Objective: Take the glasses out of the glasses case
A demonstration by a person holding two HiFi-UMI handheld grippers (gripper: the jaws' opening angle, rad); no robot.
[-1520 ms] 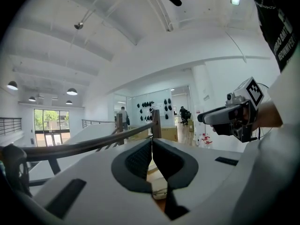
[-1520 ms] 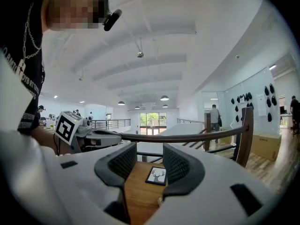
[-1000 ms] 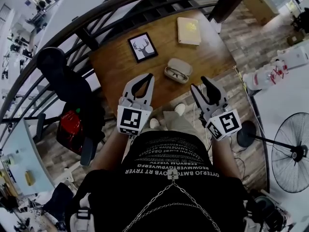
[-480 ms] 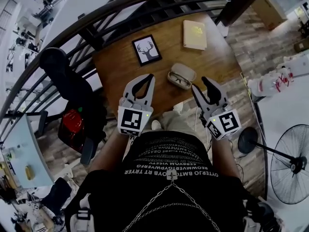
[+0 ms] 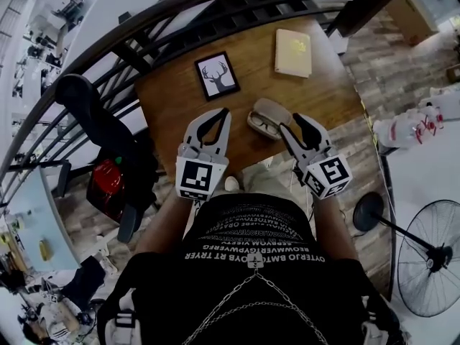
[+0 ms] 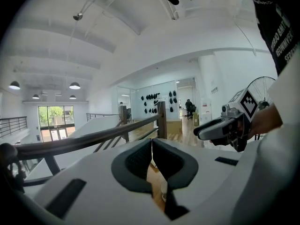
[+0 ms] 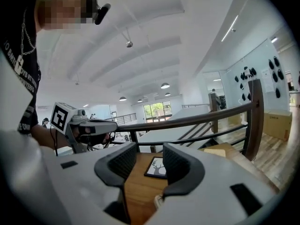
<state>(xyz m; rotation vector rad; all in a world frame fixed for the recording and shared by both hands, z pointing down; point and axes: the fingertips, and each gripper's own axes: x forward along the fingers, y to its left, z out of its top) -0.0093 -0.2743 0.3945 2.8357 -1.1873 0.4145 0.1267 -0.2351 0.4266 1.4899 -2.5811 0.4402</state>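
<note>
**Head view: reaching for the glasses, none picked up yet**

Head view shows the left claw [image 5: 219, 116] held over the near edge of the brown wooden bench [image 5: 172, 99]. In the left gripper view its two jaws are pressed together, with nothing between them. Past it lies the black-framed deer picture [image 5: 218, 75].

Next comes the beige rounded glasses case [image 5: 272, 108]. Its lid is open, and the thin dark glasses [image 5: 262, 126] lie inside it.

The right claw [image 5: 291, 126] is just beside the case, on its right. In the right gripper view its jaws are spread, and only the bench and the picture show in the gap. Farthest right lies the pale yellow book [image 5: 292, 52].

I think this is the reaching step. Next, the right claw should tip down into the case and pinch the glasses gently on the frame. The case may slide, so the left claw could press on it to hold it.
</note>
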